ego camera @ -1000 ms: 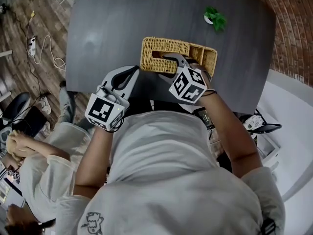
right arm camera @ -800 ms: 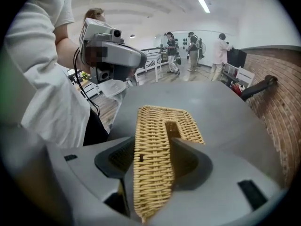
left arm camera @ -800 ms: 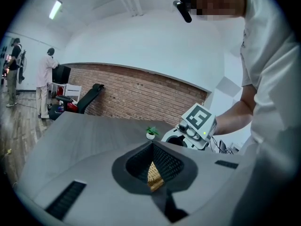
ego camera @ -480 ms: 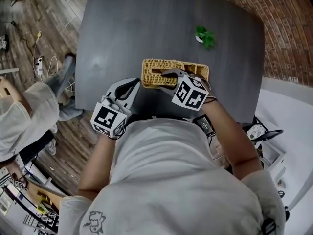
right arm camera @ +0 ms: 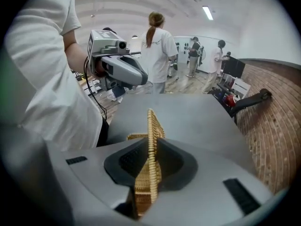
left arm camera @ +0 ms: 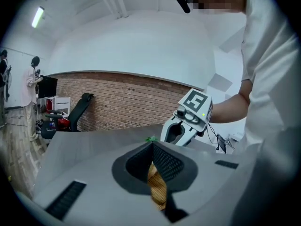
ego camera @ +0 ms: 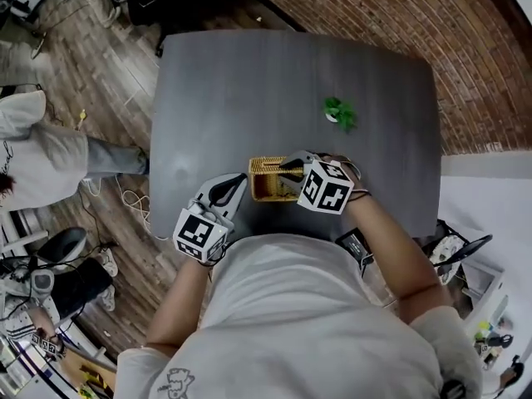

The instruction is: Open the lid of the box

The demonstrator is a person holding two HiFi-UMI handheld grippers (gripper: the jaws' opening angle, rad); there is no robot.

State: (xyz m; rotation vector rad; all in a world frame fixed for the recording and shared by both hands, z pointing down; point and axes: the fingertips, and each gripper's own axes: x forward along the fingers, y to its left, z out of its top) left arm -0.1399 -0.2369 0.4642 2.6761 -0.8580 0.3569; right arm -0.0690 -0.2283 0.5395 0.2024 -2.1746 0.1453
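Holding the box: a person in a white shirt has both tongs on a rectangular woven wicker box (ego camera: 268, 181).
Box: it sits at the near edge of the counter, about midway along that edge and just in front of the person. Whether its base rests on the surface cannot be told.
Lid: a thin woven wicker lid panel (right arm camera: 150, 140) stands on edge, rising upright out of the right tongs. A bit of the box rim shows just to its left in the right gripper view.
Left tongs (ego camera: 241, 191): they are at the box's left end, pressed in on a strip of wicker wall. The tips of the pads meet above it in the left gripper view.
Right tongs (ego camera: 287, 174): they reach in from the box's right side and have just been closing. The lid panel is now pinched between the dark pads.
Counter (ego camera: 249, 81): a dark grey matte top with rounded corners, bare apart from the box and one plant.
Plant: a small green leafy sprig in a white pot (ego camera: 339, 113) stands beyond the box, toward the far right corner and well apart from it.
Surroundings: a red brick wall (left arm camera: 117, 98) runs beyond the counter's far edge. Wooden flooring (ego camera: 91, 56) lies off its left edge.
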